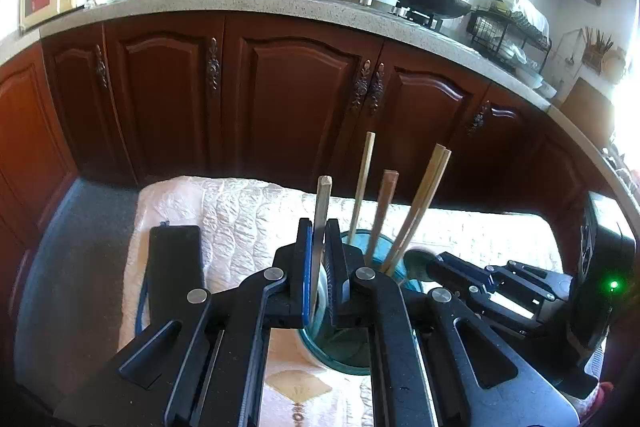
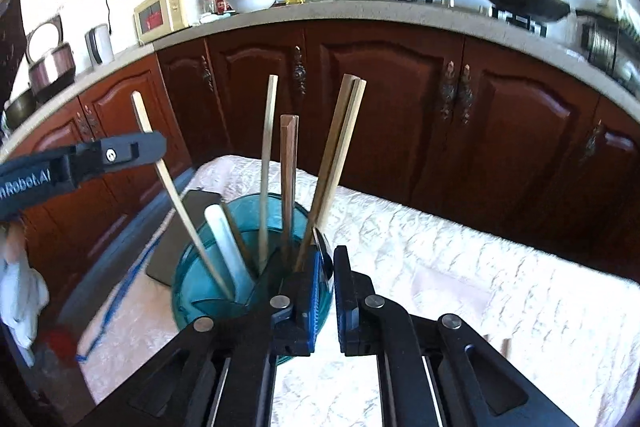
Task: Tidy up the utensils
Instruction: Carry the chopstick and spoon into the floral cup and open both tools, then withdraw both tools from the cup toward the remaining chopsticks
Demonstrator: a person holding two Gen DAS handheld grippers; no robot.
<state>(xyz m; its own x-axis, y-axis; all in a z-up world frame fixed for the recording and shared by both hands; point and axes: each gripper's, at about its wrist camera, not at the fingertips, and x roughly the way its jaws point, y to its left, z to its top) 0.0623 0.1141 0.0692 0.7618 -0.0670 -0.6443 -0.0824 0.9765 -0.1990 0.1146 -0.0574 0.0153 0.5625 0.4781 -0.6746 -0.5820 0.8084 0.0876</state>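
Four chopsticks [image 1: 416, 211] are standing in the teal cup [image 1: 340, 347]; left gripper [image 1: 319, 255] is clamping a fifth chopstick [image 1: 322, 215] over its near rim, black slab [image 1: 175, 263] lying left. Right gripper [image 2: 327, 291], jaws slightly apart on the cup's right rim, is facing bare cloth [image 2: 460, 267] rightward.

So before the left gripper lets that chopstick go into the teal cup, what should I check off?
1. left gripper clamped on the chopstick: ok.
2. Chopstick's lower end inside the teal cup: ok.
3. Cup upright on the white cloth: ok.
4. right gripper at the cup's rim; whether it grips the rim: cannot tell.
5. Room among the other chopsticks and white spoon: ok.
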